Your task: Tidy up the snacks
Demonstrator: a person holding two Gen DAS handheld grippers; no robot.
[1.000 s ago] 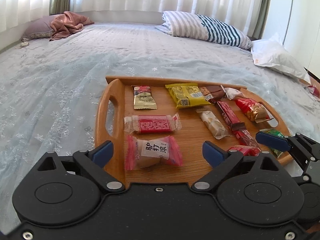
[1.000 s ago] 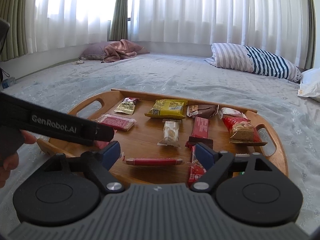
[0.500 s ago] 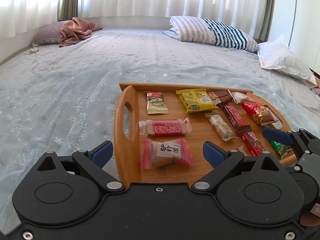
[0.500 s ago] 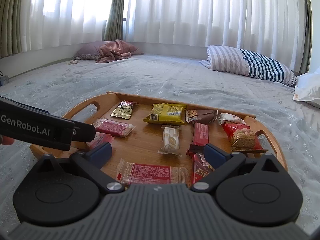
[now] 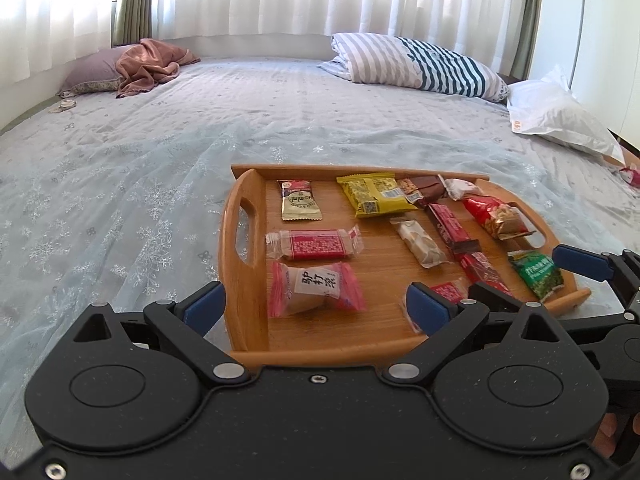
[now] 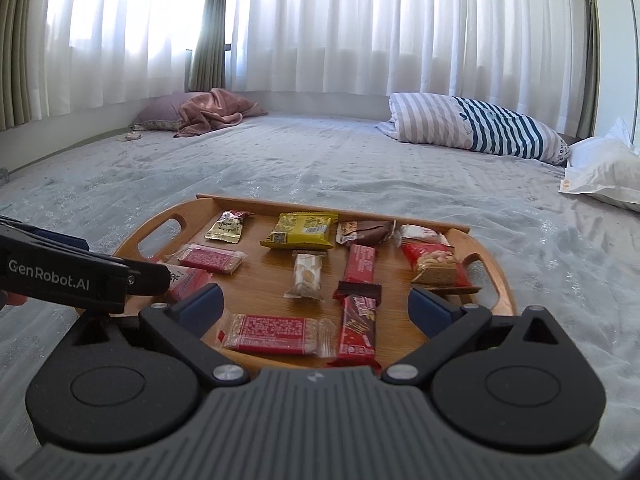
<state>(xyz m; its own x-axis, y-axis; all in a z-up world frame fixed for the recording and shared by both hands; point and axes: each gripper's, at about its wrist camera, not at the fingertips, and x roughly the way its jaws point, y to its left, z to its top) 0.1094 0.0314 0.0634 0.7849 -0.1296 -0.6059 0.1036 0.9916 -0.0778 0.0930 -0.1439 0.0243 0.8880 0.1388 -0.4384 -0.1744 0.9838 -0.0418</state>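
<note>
Hovering above the near edge of the wooden tray (image 6: 498, 276), the right tongs (image 6: 314, 306) stand spread wide with nothing between their blue pads; just beyond them a red clear-ended wafer pack (image 6: 276, 332) and a red bar (image 6: 358, 330) lie flat on the tray's near side. The left tongs (image 5: 316, 312) are likewise spread wide and hold nothing, hanging over the tray's near left corner, where a pink pack with a white label (image 5: 316, 288) lies just past them, a second red wafer pack (image 5: 314, 244) beyond it. Farther across the tray lie a pale nougat piece (image 6: 306, 276), a dark red bar (image 6: 360, 266), a red peanut packet (image 6: 434, 266) by the right handle, and a green packet (image 5: 538, 274) at the near right corner. Along the far rim sit a small gold sachet (image 6: 230, 226), a yellow pack (image 6: 302, 230), a brown chocolate bar (image 6: 366, 230) and a small white sweet (image 6: 420, 232). None of the snacks overlap much. The tray rests on a pale blue bedspread (image 5: 120, 200), with a striped pillow (image 6: 476, 130), a white bag (image 6: 604, 168) and a pink cloth (image 6: 212, 110) far off by the curtains (image 6: 360, 24).
</note>
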